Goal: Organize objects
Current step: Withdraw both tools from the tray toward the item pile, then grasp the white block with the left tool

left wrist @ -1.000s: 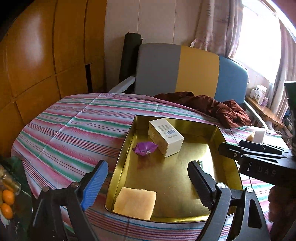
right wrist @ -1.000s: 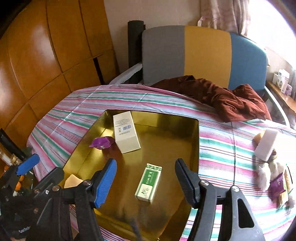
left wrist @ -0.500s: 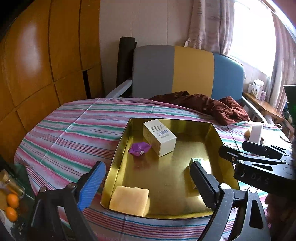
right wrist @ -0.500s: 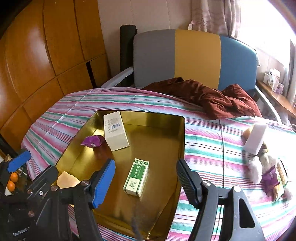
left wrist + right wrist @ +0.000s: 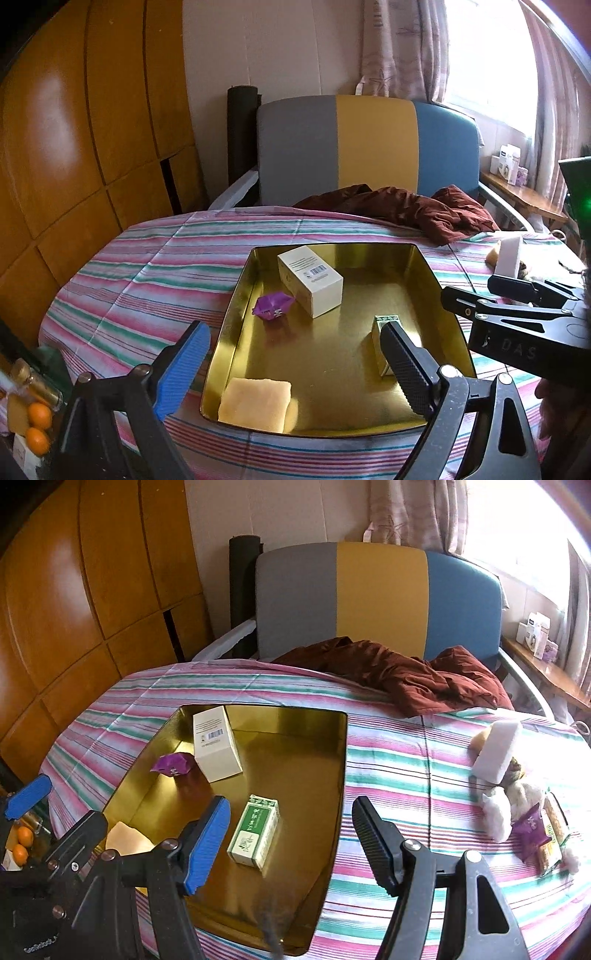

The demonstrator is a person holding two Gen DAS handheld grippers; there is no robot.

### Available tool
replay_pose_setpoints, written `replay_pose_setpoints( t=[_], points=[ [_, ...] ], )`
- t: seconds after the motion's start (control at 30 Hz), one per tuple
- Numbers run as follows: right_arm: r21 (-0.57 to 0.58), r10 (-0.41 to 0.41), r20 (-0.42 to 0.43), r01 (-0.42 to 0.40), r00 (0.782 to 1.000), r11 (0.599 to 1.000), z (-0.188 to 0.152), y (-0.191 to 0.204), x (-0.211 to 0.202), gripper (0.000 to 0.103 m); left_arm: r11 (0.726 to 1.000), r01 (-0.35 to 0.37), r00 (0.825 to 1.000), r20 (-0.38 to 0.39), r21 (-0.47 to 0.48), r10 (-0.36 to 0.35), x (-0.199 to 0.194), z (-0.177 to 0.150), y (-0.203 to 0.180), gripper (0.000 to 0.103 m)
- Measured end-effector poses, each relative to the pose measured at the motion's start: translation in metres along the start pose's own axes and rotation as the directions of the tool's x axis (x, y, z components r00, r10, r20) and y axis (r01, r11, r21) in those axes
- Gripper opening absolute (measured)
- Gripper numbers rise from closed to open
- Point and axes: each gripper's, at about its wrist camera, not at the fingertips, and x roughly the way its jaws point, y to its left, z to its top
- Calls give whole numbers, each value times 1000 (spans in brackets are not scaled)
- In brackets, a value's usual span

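Note:
A gold metal tray point(image 5: 236, 314) point(image 5: 343, 760) lies on the striped tablecloth. In it are a white box point(image 5: 310, 280) point(image 5: 216, 744), a purple wrapper point(image 5: 273, 304) point(image 5: 173, 764), a green box point(image 5: 255, 829) and a yellow sponge point(image 5: 255, 404). My left gripper point(image 5: 293, 328) hovers open over the tray's near end, nothing between its fingers; its black finger hides part of the green box point(image 5: 384, 325). Open and empty, my right gripper point(image 5: 291, 805) hangs above the tray's right side, just right of the green box. Right of the tray lie a white block point(image 5: 496, 751), a plush toy point(image 5: 517, 794) and snack packets point(image 5: 535, 827).
A maroon cloth point(image 5: 424, 679) is heaped at the table's far edge, in front of a grey, yellow and blue chair point(image 5: 369, 598). Oranges point(image 5: 37, 424) sit low beyond the table's left edge. Wooden panels cover the left wall.
Both grippers have drawn back from the tray, so more of the table shows. The right gripper has shifted right, off the green box. The left jaws stand slightly wider.

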Motion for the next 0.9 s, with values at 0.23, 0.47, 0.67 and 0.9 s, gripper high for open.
replay_pose_setpoints(
  t=[0.23, 0.47, 0.67, 0.9],
  points=[
    [31, -18, 2, 18, 1000, 999, -3, -15, -3, 70, 999, 8, 1000, 5, 40, -9, -3, 1, -14, 94],
    [66, -43, -2, 43, 999, 997, -7, -37, -6, 70, 997, 33, 999, 1, 76, -33, -3, 2, -29, 95],
    [140, -87, -46, 92, 995, 986, -19, -76, -3, 70, 989, 88, 996, -19, 116, -86, 1, -1, -46, 95],
    [270, -181, -72, 194, 981, 943, -31, -149, -16, 70, 976, 151, 988, -54, 158, -145, 11, -1, -70, 95]
  ],
)
